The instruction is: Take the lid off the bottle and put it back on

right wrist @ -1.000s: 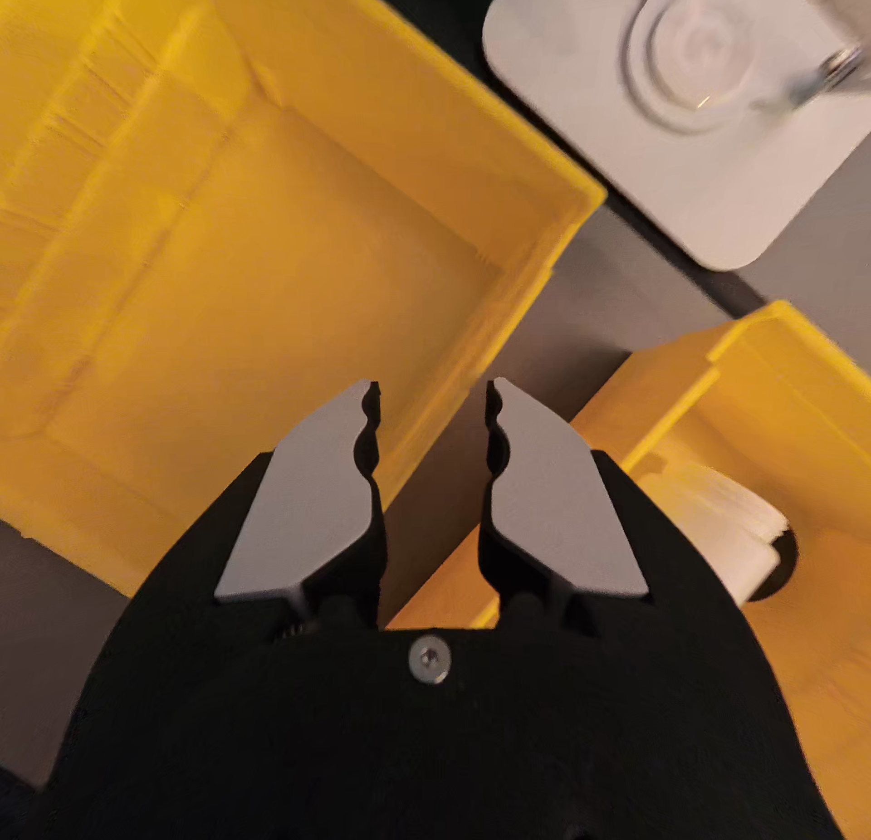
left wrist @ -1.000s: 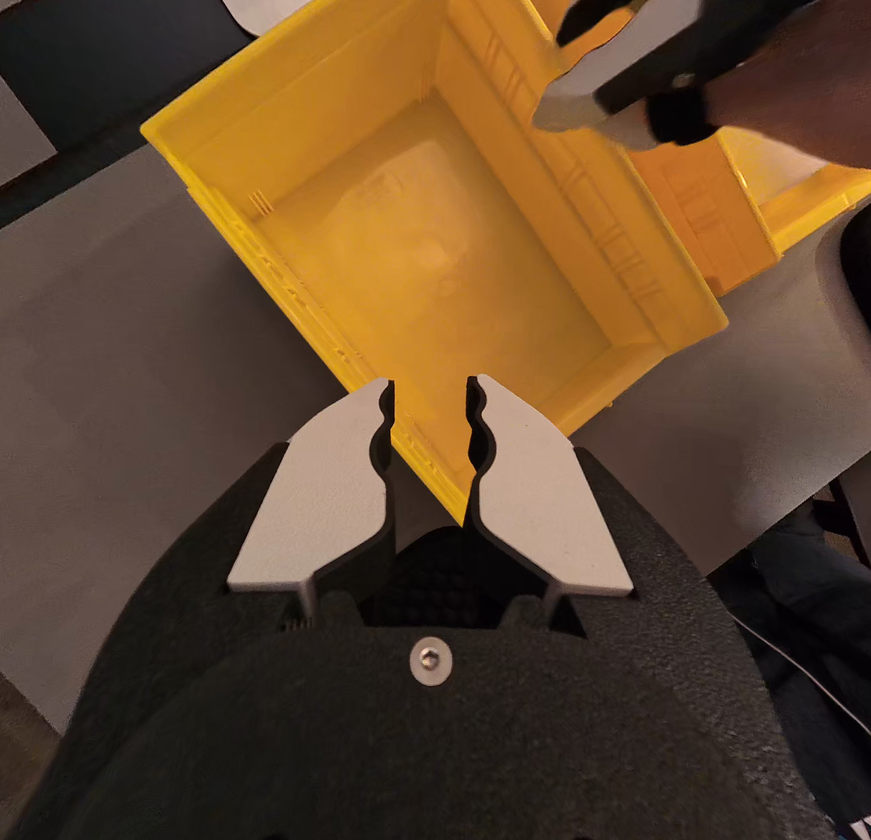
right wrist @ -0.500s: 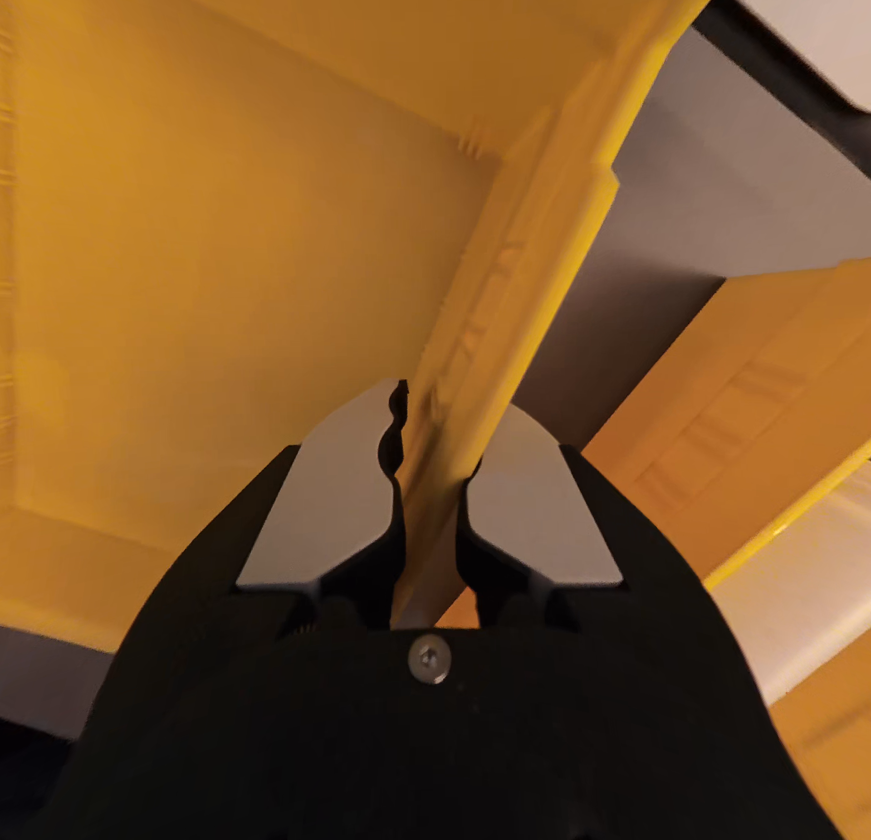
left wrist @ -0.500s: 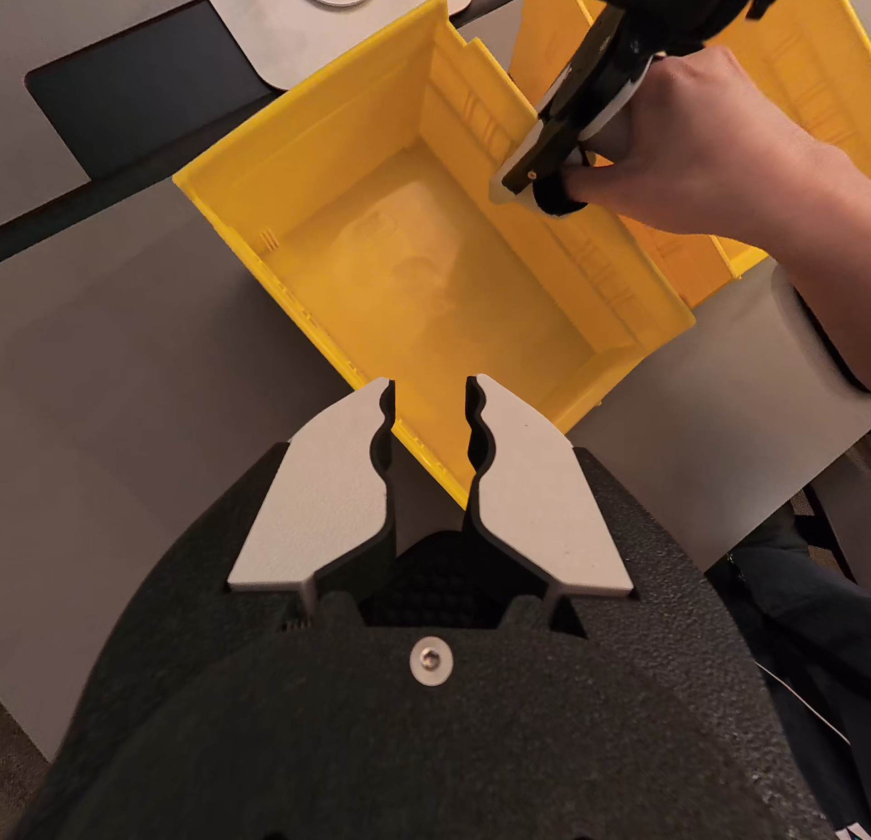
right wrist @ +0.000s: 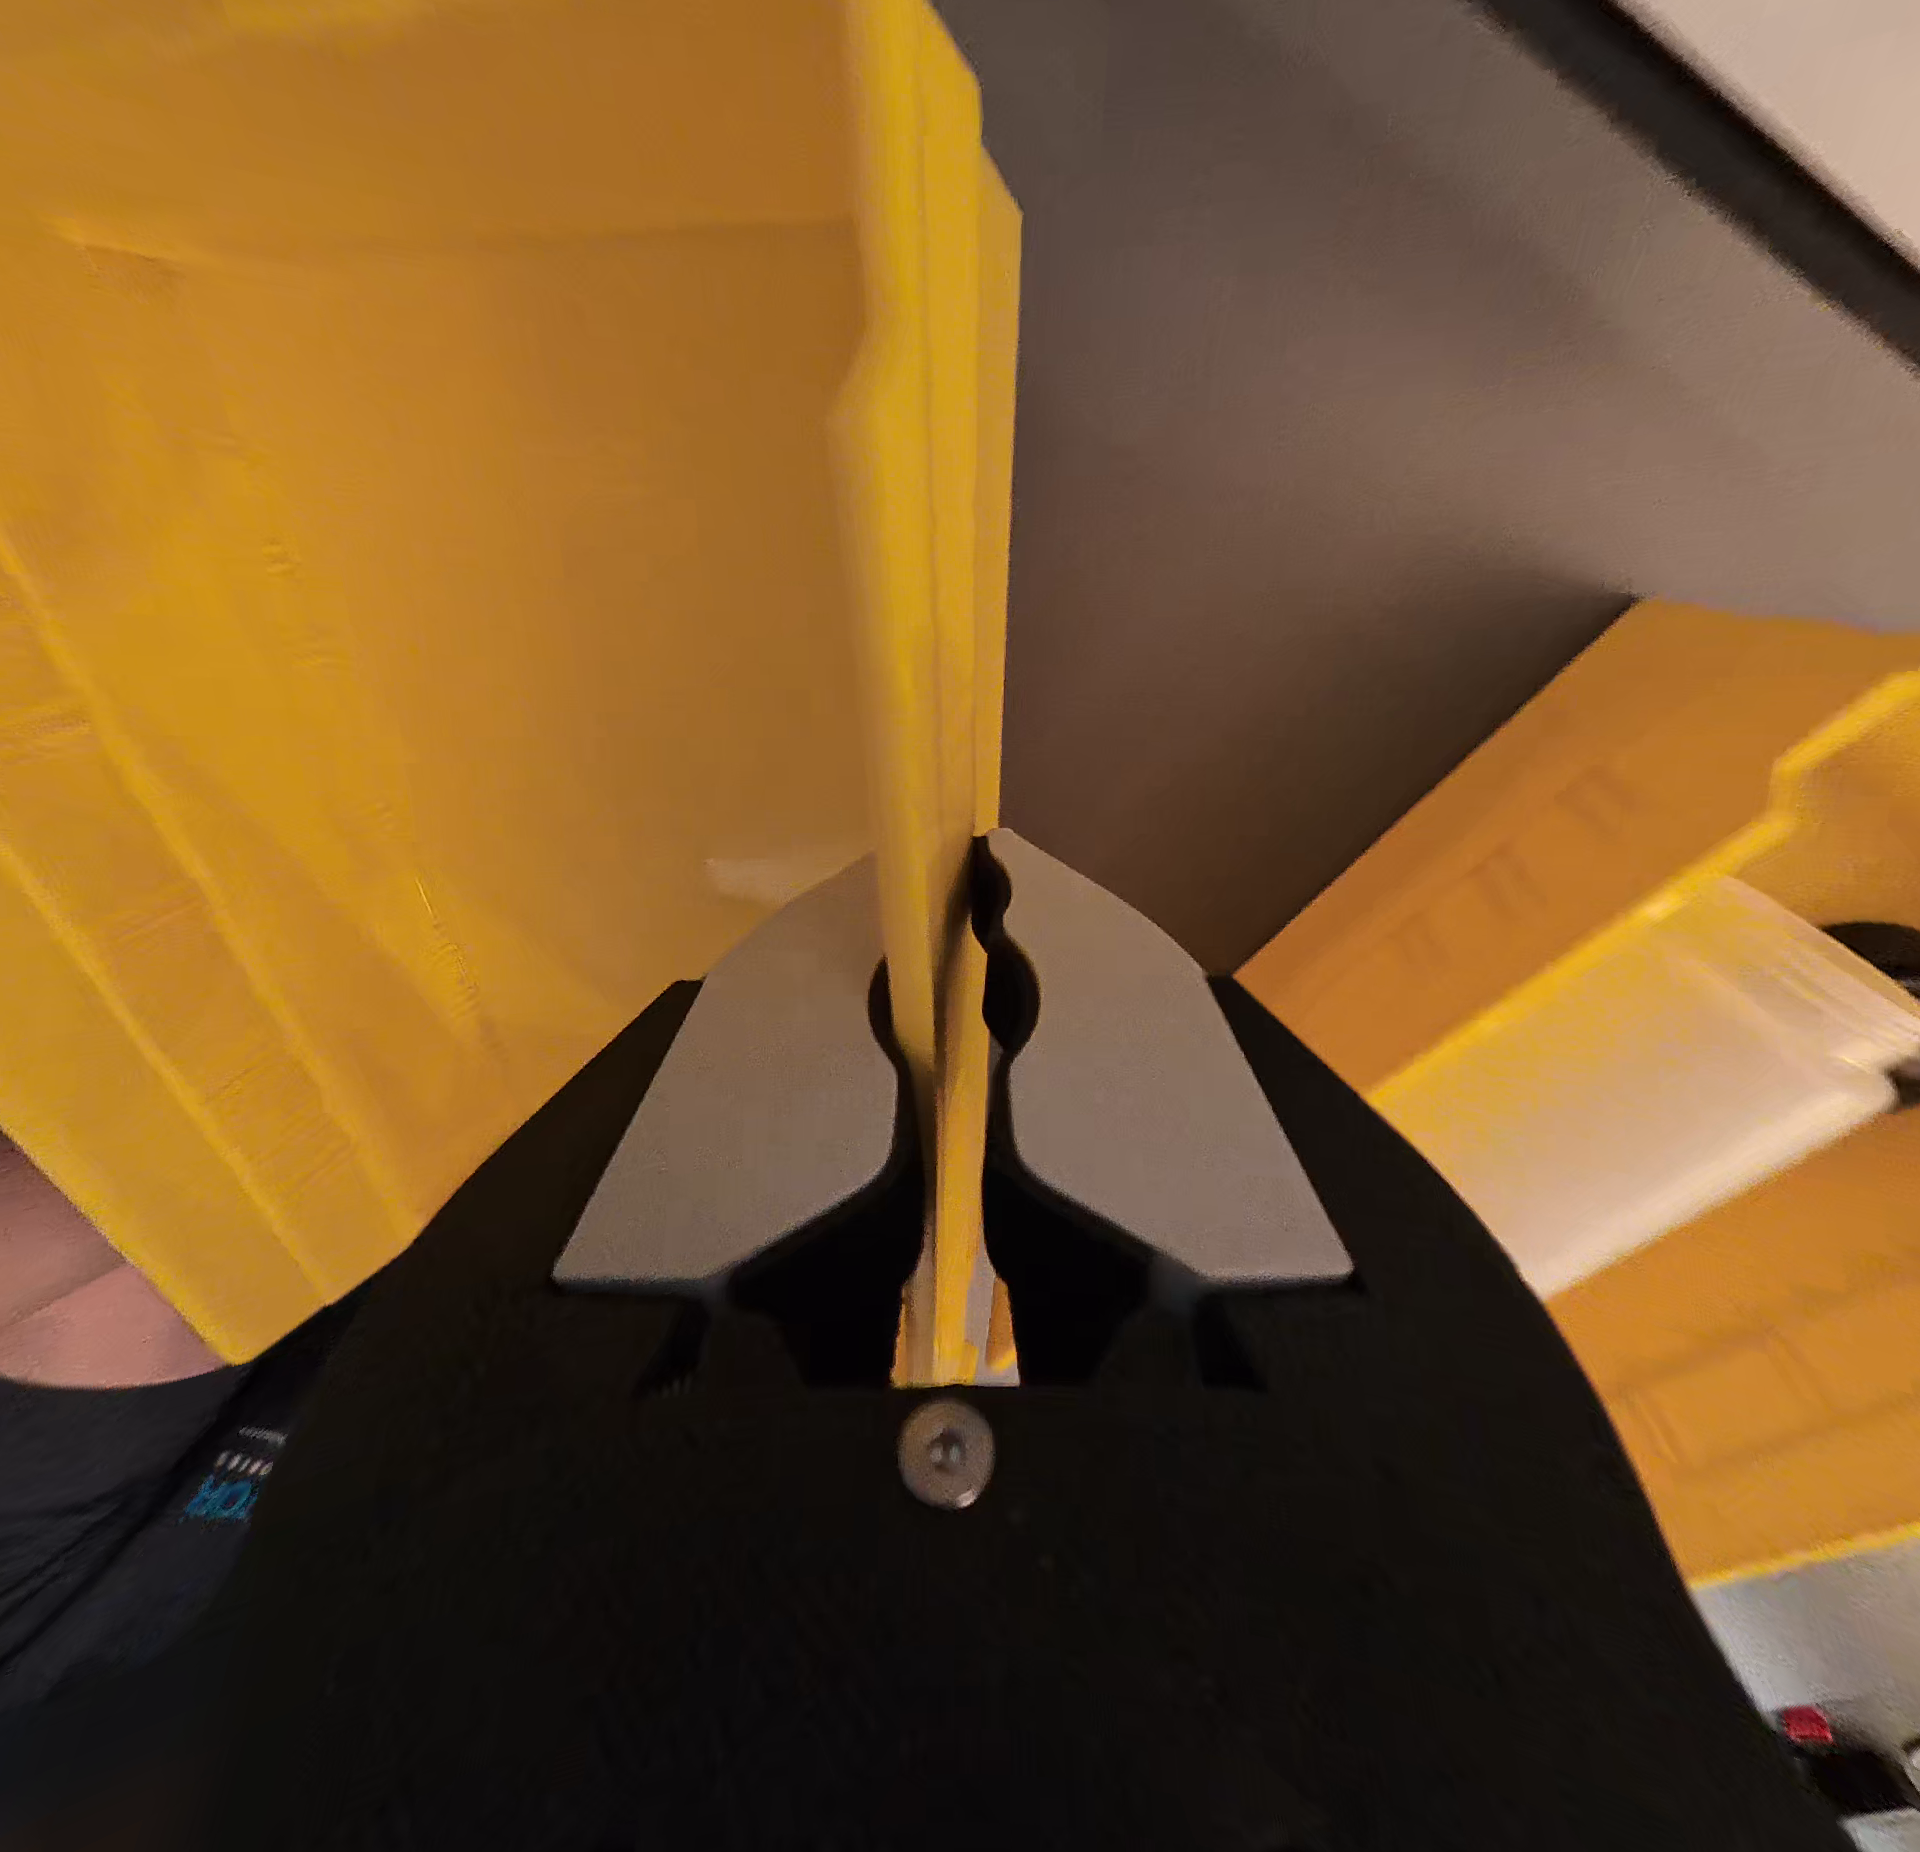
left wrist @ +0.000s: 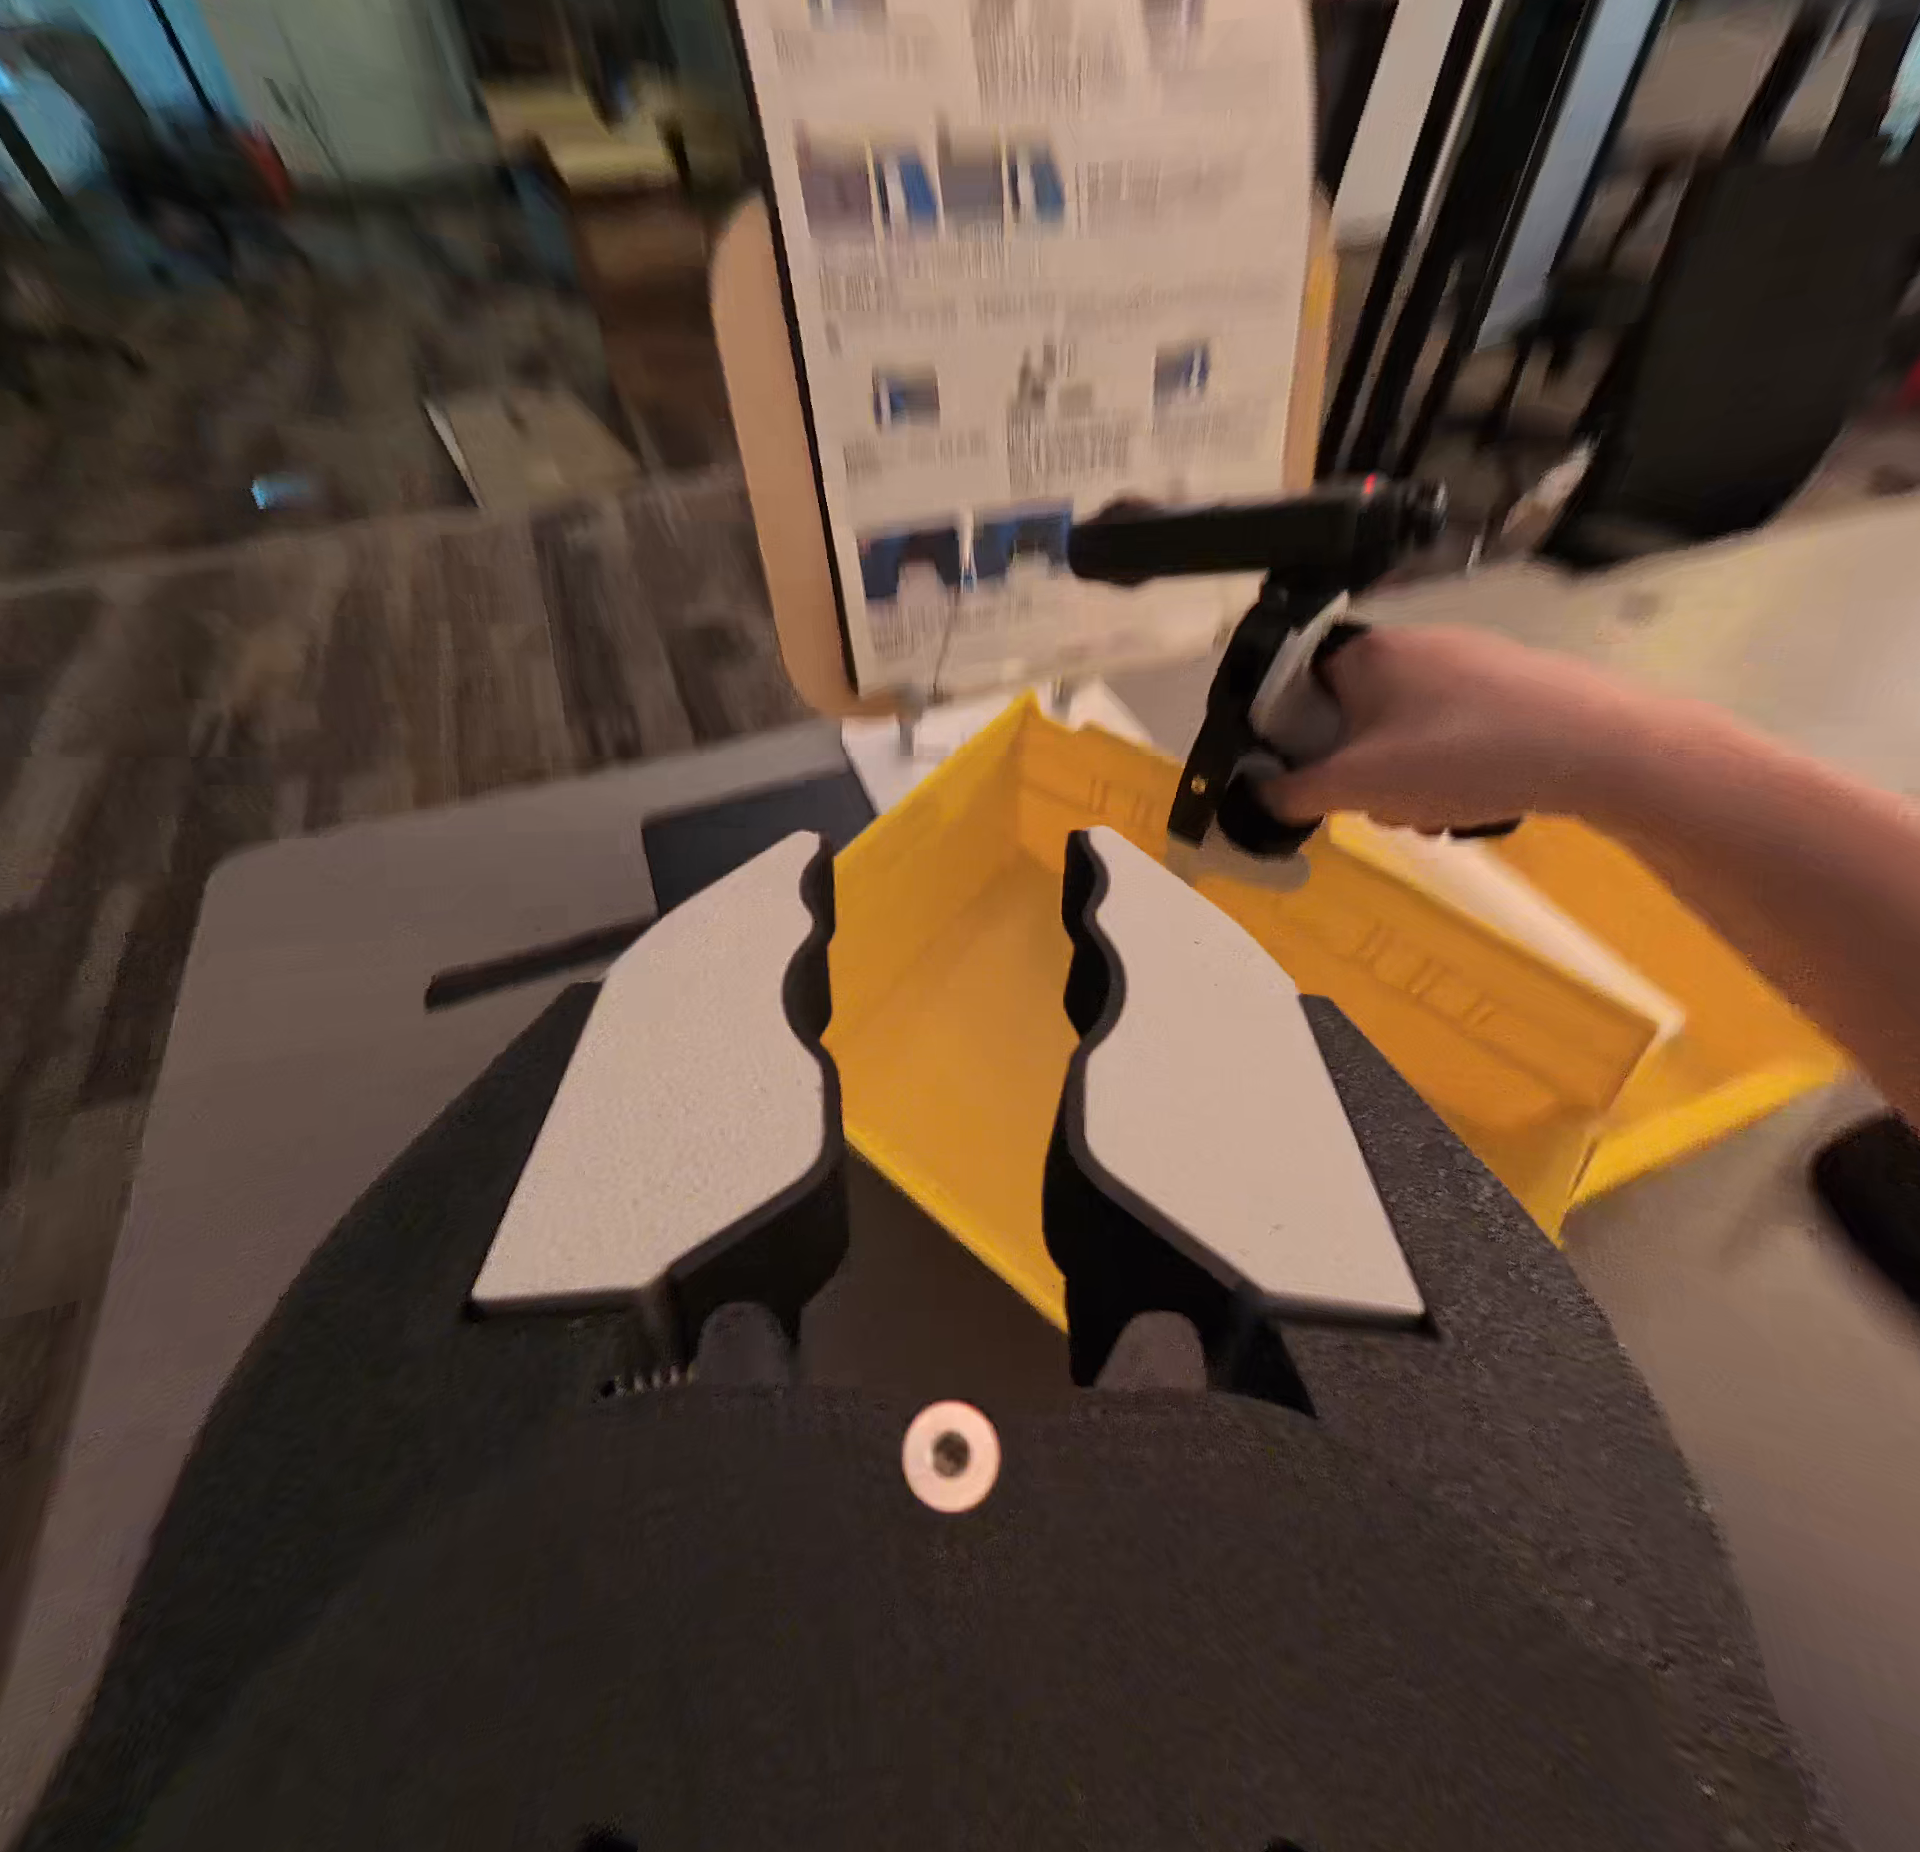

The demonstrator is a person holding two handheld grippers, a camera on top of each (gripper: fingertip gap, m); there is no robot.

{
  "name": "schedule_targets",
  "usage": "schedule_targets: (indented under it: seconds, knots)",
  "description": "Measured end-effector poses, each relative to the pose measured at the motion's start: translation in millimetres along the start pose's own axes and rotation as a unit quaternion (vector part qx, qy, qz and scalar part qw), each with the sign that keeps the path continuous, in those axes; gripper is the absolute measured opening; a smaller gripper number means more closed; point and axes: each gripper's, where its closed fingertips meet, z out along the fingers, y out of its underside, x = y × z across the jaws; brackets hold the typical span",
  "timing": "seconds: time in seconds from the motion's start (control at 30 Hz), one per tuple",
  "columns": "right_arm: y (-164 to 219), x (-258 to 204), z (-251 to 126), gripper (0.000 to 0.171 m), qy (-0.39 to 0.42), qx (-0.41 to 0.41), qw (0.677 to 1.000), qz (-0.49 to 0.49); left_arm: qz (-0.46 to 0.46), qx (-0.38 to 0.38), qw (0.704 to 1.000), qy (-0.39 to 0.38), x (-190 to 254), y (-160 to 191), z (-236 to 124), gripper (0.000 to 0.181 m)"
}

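right gripper (right wrist: 940, 898) clamps ribbed yellow plastic bin (right wrist: 416, 452) wall; left gripper (left wrist: 945, 867) empty, apart

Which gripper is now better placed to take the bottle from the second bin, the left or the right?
Probably the left gripper: it is open and holds nothing. The right gripper is shut on the wall of the empty bin. The bottle lies in the second bin, to its right.

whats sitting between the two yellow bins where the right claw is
In the right wrist view, only bare grey tabletop lies between the bin wall that the right claw clamps and the second yellow bin.
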Motion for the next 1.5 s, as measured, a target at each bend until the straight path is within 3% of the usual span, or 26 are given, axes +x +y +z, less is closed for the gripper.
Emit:
schedule_targets:
  seconds: [0.1, 0.23, 0.37, 0.47, 0.53, 0.6, 0.73, 0.9, 0.97, 1.1, 1.13, 1.33, 1.43, 1.5]
  knots:
    - [1.5, 13.3, -47.6, 0.005, -0.007, 0.027, 1.0, 0.006, -0.033, 0.088, 0.995, 0.02, 5.0, -22.8, -24.9, 0.042]
    - [28.7, 69.9, -111.5, 0.006, -0.004, 0.064, 0.997, 0.052, -0.04, 0.074, 0.99, 0.115, 34.3, -19.5, -25.3, 0.049]
    - [87.5, 159.1, -164.8, 0.006, 0.027, 0.094, 0.987, 0.131, -0.007, 0.049, 0.986, 0.16, 70.3, -10.6, 5.0, 0.042]
    - [149.6, 227.3, -189.7, 0.007, 0.066, 0.096, 0.974, 0.192, 0.0, -0.051, 0.971, 0.232, 128.4, 30.0, 49.1, 0.047]
    - [192.4, 265.7, -197.2, 0.008, 0.084, 0.091, 0.965, 0.233, -0.009, -0.12, 0.939, 0.321, 179.4, 64.0, 75.6, 0.046]
    - [233.7, 296.7, -198.1, 0.008, 0.094, 0.078, 0.955, 0.269, -0.052, -0.141, 0.925, 0.348, 205.3, 87.6, 106.4, 0.046]
    - [301.2, 341.9, -186.1, 0.009, 0.094, 0.047, 0.944, 0.314, -0.083, -0.205, 0.917, 0.332, 222.0, 139.1, 147.4, 0.068]
    - [343.9, 381.5, -150.6, 0.009, 0.071, 0.028, 0.941, 0.329, -0.091, -0.254, 0.913, 0.305, 228.6, 171.5, 178.1, 0.075]
    - [351.2, 392.9, -132.6, 0.009, 0.061, 0.023, 0.942, 0.33, -0.106, -0.284, 0.899, 0.316, 237.8, 177.2, 186.9, 0.073]
    - [360.0, 408.5, -98.4, 0.01, 0.041, 0.007, 0.942, 0.332, -0.04, -0.379, 0.877, 0.294, 243.6, 206.0, 200.4, 0.066]
    - [361.7, 411.3, -91.9, 0.01, 0.037, 0.002, 0.942, 0.332, -0.043, -0.393, 0.868, 0.302, 247.9, 205.4, 201.5, 0.057]
    - [356.2, 424.7, -68.9, 0.011, 0.017, 0.003, 0.944, 0.331, 0.035, -0.514, 0.82, 0.248, 230.0, 209.2, 213.8, 0.048]
    - [344.5, 423.2, -59.8, 0.011, -0.009, 0.02, 0.947, 0.32, 0.047, -0.558, 0.788, 0.255, 229.2, 210.2, 206.0, 0.027]
    - [337.1, 421.4, -53.2, 0.011, -0.019, 0.027, 0.95, 0.31, 0.074, -0.571, 0.783, 0.236, 219.1, 209.5, 203.3, 0.017]
